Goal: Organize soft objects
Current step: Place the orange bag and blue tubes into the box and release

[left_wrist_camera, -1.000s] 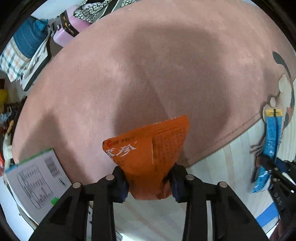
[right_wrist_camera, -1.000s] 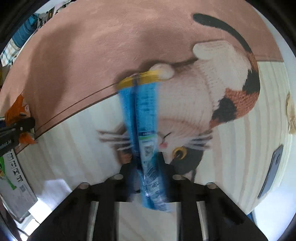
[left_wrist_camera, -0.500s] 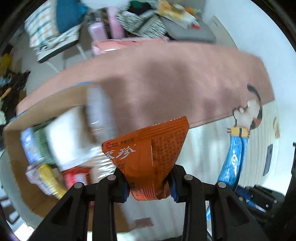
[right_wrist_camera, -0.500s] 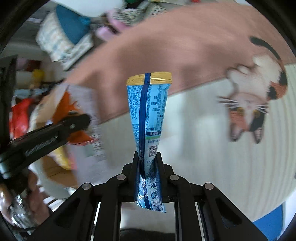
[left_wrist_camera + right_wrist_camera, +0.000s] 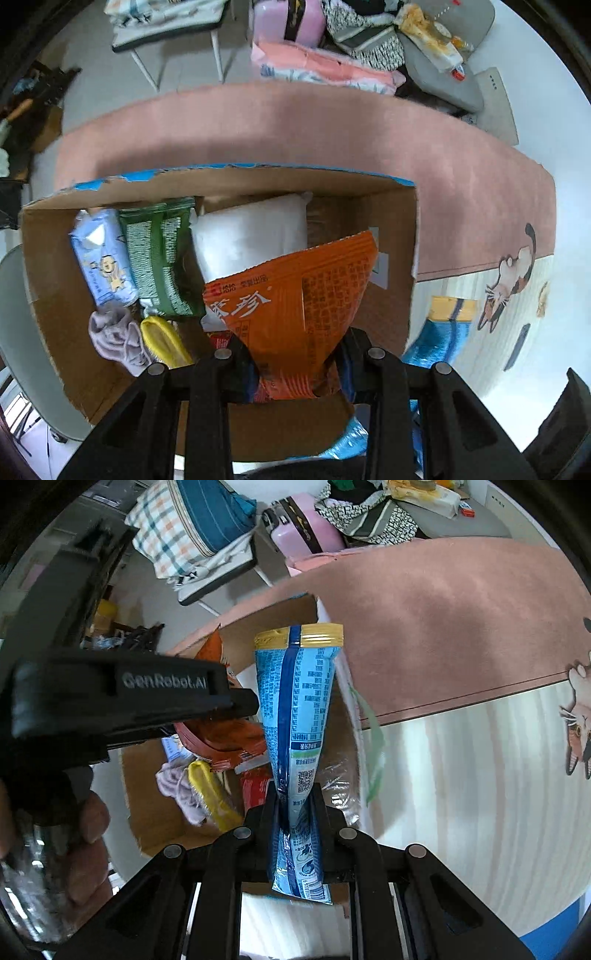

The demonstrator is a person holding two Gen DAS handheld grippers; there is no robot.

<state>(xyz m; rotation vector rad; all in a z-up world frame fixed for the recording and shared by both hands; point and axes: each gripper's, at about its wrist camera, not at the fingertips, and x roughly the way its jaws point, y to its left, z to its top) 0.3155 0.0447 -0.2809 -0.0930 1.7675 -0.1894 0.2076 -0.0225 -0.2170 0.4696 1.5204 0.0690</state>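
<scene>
My left gripper is shut on an orange snack bag and holds it above the open cardboard box. The box holds a white pack, a green packet, a blue tissue pack, a lilac cloth and a yellow item. My right gripper is shut on a blue snack bag with a yellow top, upright beside the box's right wall. The blue bag also shows in the left wrist view. The left gripper shows in the right wrist view, over the box.
The box stands on a pink rug with a cat picture. Behind the rug lie a pink suitcase, folded clothes, a grey cushion and a checked bag. A grey chair edge is at the left.
Both grippers have swung left from the rug to the cardboard box, each still holding its bag. The box and its contents have come fully into view.
</scene>
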